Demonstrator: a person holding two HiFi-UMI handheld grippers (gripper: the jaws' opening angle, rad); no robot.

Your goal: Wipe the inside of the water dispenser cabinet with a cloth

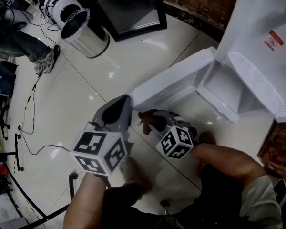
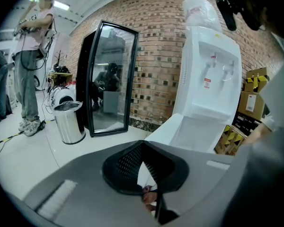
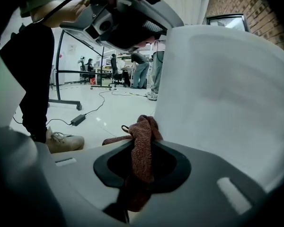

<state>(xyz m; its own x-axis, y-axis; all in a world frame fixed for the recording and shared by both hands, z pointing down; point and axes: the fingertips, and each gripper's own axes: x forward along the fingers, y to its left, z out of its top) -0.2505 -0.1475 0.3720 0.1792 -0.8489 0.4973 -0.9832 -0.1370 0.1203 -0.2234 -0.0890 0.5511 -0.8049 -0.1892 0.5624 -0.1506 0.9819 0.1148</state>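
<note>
The white water dispenser [image 1: 257, 37] stands at two o'clock in the head view, its lower cabinet [image 1: 224, 87] open and the door [image 1: 174, 82] swung toward the grippers. At six o'clock the left gripper [image 1: 118, 109] is clenched on nothing. At its three o'clock the right gripper [image 3: 141, 143] grasps a reddish-brown cloth [image 3: 144, 126] near the door.

Head view: above both claws, facing steeply down; left claw [image 1: 120, 104] and right claw [image 1: 150, 119] near the lens, door [image 1: 174, 82] just beyond their tips.
Left gripper view: rides the left claw, looks along its jaws; dispenser [image 2: 210, 74] ahead-right, bin [image 2: 70, 122] ahead-left, both well apart from the tips.
Right gripper view: rides the right claw, looks along its jaws; door very near, right of the tips.
Shared: door in all three views.
</note>
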